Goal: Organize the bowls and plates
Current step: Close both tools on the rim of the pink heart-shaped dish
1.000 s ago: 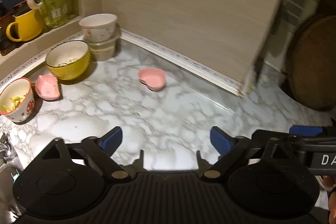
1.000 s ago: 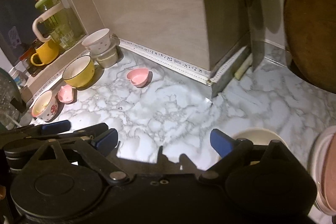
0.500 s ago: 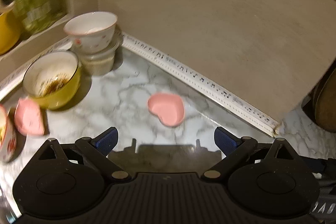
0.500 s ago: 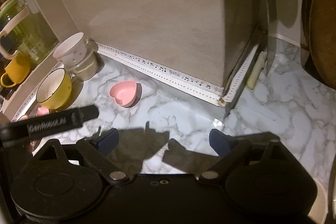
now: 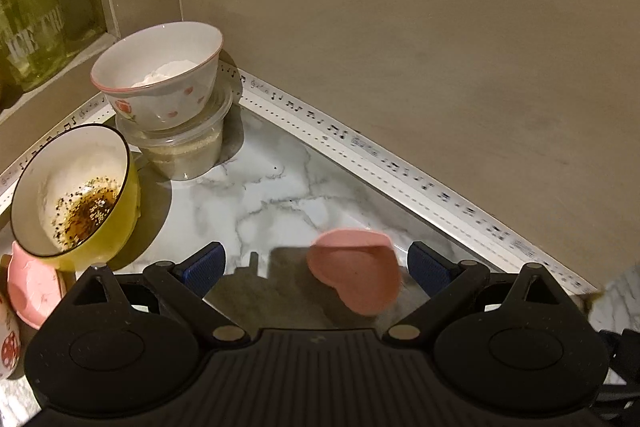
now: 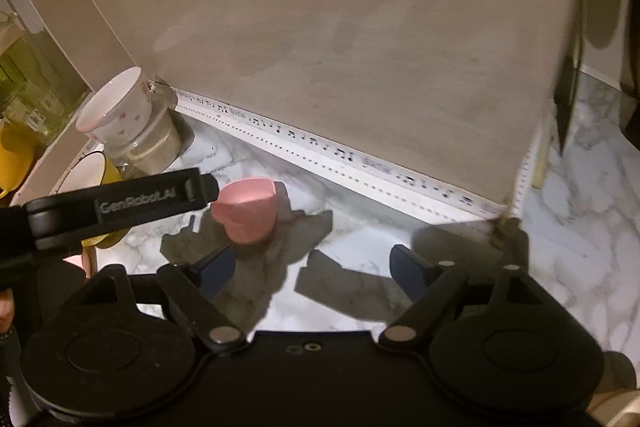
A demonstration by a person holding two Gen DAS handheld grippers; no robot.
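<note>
A pink heart-shaped dish (image 5: 356, 271) sits on the marble counter (image 5: 272, 187), between my left gripper's (image 5: 316, 265) open blue fingers, nearer the right one. It also shows in the right wrist view (image 6: 246, 209), beside the left gripper's black body (image 6: 116, 205). My right gripper (image 6: 310, 267) is open and empty over bare counter, to the right of the dish. A white flowered bowl (image 5: 160, 75) rests on a clear tub (image 5: 186, 151). A yellow bowl (image 5: 76, 191) with dark residue stands left of it.
A beige wall (image 5: 400, 27) with a music-note trim strip (image 5: 400, 167) runs close behind the dish. Another pink dish (image 5: 30, 291) lies at the far left. A green glass jug (image 5: 36, 11) stands on the ledge. A yellow mug (image 6: 12, 155) shows at the left.
Both grippers have moved forward toward the wall. The pink heart dish now lies between my left gripper's fingers; before it was well ahead of them. The right gripper has come up beside the left.
</note>
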